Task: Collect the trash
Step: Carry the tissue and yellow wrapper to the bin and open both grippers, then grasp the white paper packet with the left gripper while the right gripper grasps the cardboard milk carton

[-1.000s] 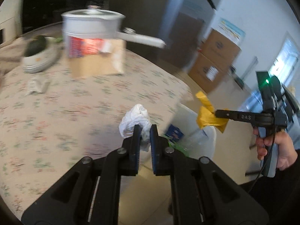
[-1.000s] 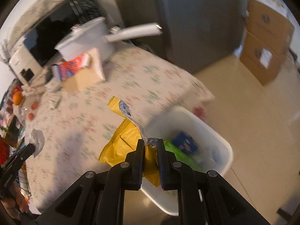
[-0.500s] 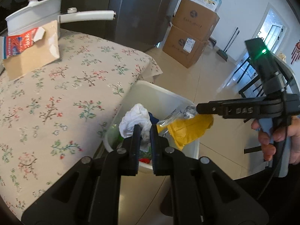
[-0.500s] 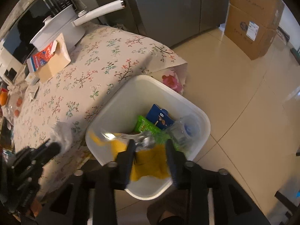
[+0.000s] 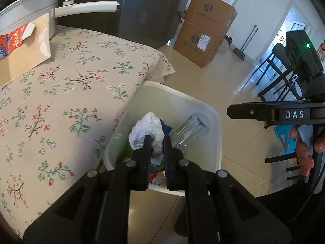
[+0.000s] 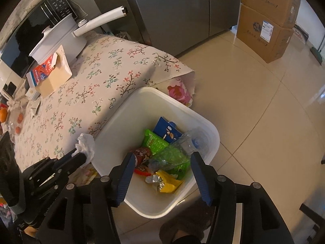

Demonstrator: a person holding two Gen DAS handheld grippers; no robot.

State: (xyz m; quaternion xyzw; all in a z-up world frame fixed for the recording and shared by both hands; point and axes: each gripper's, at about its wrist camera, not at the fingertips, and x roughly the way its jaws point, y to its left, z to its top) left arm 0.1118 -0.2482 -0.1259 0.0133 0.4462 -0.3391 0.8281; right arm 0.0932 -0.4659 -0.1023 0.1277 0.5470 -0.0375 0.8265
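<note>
A white trash bin (image 5: 215,142) (image 6: 113,126) stands on the floor against the table's edge. My left gripper (image 5: 155,140) is shut on a crumpled white tissue (image 5: 147,130) and holds it over the bin's near rim; the tissue also shows in the right wrist view (image 6: 86,143). My right gripper (image 6: 161,158) is open and empty above the bin. A yellow snack wrapper (image 6: 167,183) lies in the bin beside a green packet (image 6: 155,142), a blue carton (image 6: 166,130) and a clear plastic bottle (image 6: 193,142) (image 5: 192,128).
The table has a floral cloth (image 5: 61,93) (image 6: 97,81). On it stand a white pot with a long handle (image 6: 61,38) (image 5: 30,18) and a torn paper bag (image 6: 50,73). Cardboard boxes (image 5: 205,34) (image 6: 268,20) stand on the tiled floor, black chairs (image 5: 278,75) to the right.
My right gripper has opened and the yellow wrapper has dropped into the bin. My left gripper has moved with the tissue from over the table to over the bin.
</note>
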